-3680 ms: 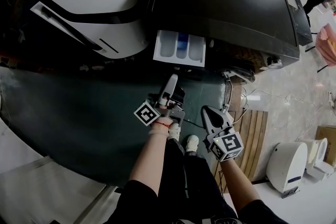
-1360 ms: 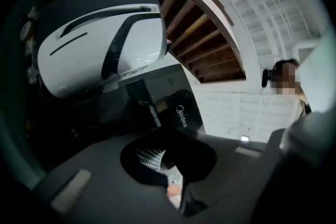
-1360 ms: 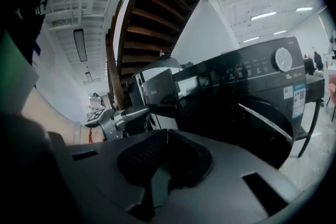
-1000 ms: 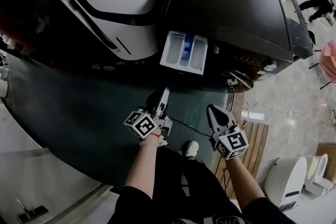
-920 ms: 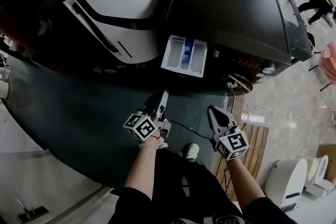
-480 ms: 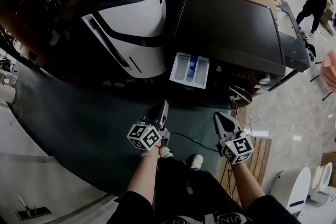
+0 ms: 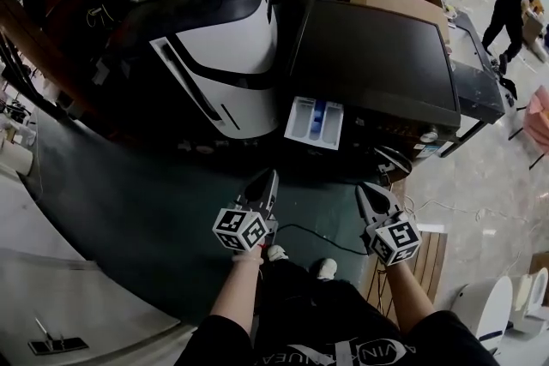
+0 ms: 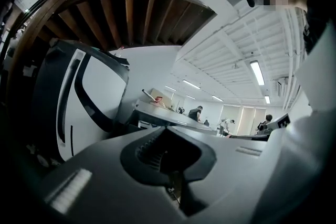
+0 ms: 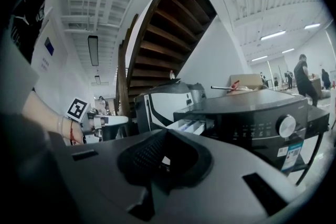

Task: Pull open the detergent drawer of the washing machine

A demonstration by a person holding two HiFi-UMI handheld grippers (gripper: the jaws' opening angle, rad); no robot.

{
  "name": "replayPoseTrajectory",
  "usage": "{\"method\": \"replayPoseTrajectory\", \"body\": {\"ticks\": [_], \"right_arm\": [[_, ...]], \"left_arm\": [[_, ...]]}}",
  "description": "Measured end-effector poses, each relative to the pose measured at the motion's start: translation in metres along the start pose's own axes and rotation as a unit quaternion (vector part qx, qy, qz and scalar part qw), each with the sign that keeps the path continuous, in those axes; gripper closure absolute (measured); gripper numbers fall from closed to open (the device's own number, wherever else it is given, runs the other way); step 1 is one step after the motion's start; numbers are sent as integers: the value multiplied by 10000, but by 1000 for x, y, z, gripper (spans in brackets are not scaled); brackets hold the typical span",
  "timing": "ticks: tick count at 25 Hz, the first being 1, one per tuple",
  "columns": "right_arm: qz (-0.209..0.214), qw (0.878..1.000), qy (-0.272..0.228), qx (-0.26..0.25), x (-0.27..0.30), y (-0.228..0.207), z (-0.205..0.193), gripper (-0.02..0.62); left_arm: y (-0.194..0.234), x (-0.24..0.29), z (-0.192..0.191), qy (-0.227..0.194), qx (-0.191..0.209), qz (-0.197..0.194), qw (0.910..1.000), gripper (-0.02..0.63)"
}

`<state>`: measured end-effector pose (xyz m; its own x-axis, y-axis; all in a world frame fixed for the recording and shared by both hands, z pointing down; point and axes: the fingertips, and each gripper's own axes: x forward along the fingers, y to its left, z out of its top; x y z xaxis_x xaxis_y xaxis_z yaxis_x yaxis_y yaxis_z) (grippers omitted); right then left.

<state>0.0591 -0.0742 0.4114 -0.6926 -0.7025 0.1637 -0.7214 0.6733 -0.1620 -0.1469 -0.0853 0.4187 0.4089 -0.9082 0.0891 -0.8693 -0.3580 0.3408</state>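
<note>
1. The white-and-black appliance (image 7: pixel 225 47) stands at far left, just beside the washing machine (image 7: pixel 377 56). More of both their tops shows than a second ago. The view has drawn up and back, so the person seems to be straightening away from the machines.
2. The left gripper (image 7: pixel 268 177) has its jaws pressed together with nothing between them. It points about level over the dark green floor mat (image 7: pixel 129 201), on the near side and well apart from the drawer. Over the last second it has risen with the hand.
3. The detergent drawer (image 7: pixel 315 121) sticks out toward the near side from the upper left corner of the washing machine's front. Its three compartments lie exposed, with a blue part in the middle one. It is out just as far as in the earlier views, and nothing touches it.
4. The right gripper (image 7: pixel 367 189) is likewise closed and empty. It sits to the right of the left one, near the machine's front but clear of it, and has also lifted. Its own view shows the drawer jutting out left of the control knob (image 9: pixel 287 126).
5. Judged from this, the pull is finished. Both claws are backing off, and no further move on the drawer looks needed.
</note>
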Motion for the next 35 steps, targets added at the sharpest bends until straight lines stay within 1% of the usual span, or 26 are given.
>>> {"method": "replayPoseTrajectory", "body": {"ticks": [4,10,17,20,26,31,35], "right_arm": [[14,9999,-19,-111,1,1,11,584],[45,9999,-80,-116,6,2,24,584],[70,9996,-228,-161,5,0,42,584],[77,9995,-272,-159,3,0,47,584],[108,9990,-361,-229,2,-1,58,584],[81,9986,-452,-244,-3,-4,66,584],[114,9984,-495,-229,-3,-4,68,584]], "left_arm": [[-2,-5,12,11,155,11,9999,598],[-4,-9,26,54,559,98,9984,598],[-13,-9,40,33,860,162,9962,598],[-16,-12,45,27,910,248,9955,597],[-16,-24,58,-130,1072,468,9931,598],[-18,-36,68,-278,1096,626,9916,598],[-19,-43,70,-292,1168,724,9901,598]]}}
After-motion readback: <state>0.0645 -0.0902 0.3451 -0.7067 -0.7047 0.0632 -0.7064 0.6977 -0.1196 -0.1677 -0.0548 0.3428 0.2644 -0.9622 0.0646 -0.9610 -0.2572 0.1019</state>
